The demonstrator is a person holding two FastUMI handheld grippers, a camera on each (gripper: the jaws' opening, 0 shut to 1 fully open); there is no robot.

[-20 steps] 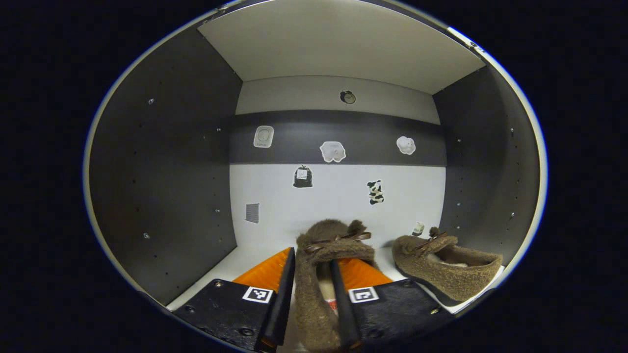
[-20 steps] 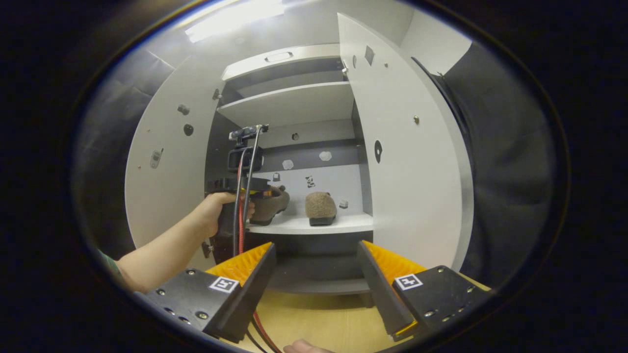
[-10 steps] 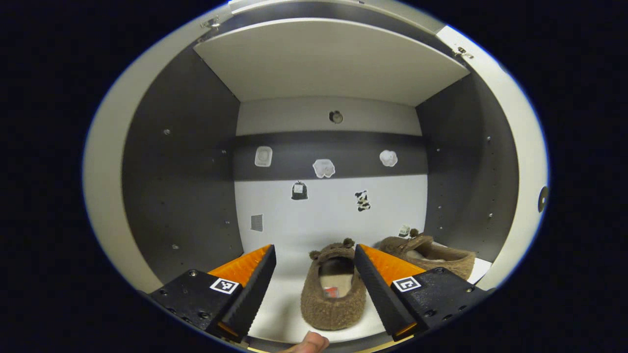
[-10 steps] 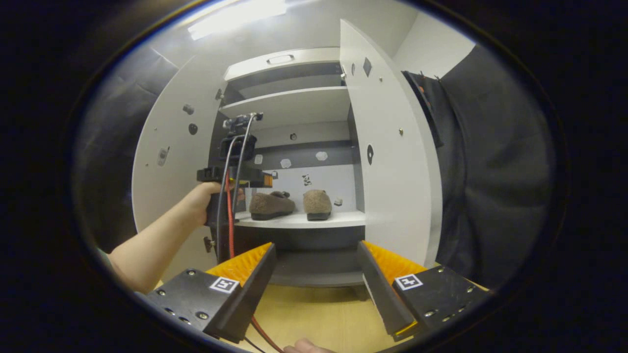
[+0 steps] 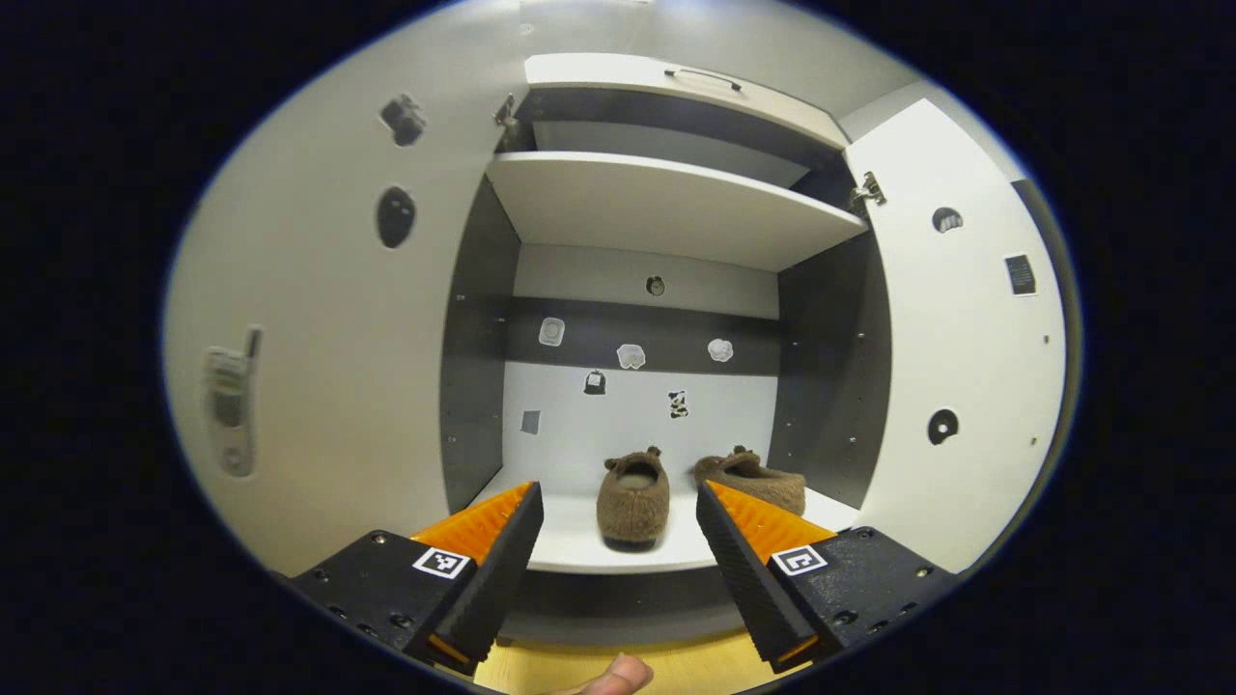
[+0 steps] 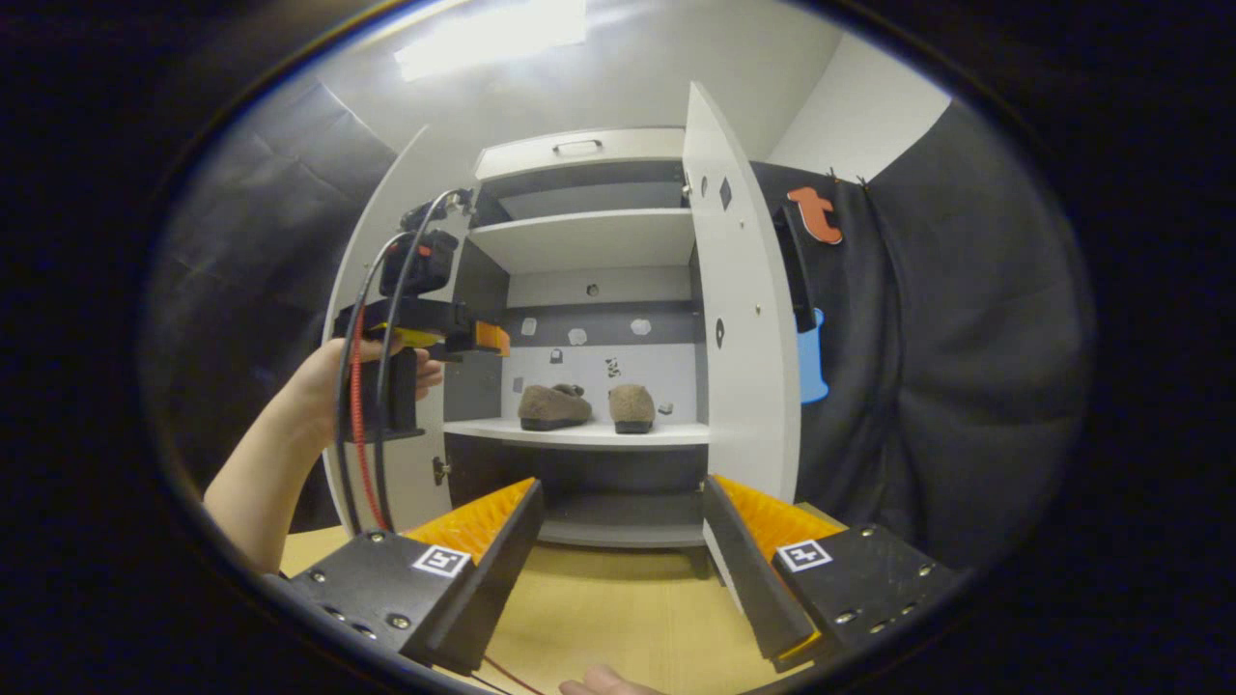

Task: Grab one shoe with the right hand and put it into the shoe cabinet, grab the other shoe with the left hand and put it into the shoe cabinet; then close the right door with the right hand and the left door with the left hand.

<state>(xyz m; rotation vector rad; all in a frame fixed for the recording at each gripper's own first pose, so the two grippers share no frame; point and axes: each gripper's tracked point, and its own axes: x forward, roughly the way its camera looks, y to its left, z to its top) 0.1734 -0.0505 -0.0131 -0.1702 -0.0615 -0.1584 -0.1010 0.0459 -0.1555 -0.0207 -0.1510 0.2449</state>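
Two shoes (image 5: 632, 497) (image 5: 753, 478) on shelf (image 5: 579, 545) — two doors (image 5: 309, 367) (image 5: 966, 386) open

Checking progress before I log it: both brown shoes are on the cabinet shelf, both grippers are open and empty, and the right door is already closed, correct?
Not quite. The right door stands open, as the right gripper view shows. The rest holds: both brown shoes sit on the cabinet shelf, and the left gripper and right gripper are open and empty.

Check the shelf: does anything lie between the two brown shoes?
Nothing does. In the left gripper view a bare strip of white shelf separates the left shoe from the right shoe; the right gripper view shows the same gap.
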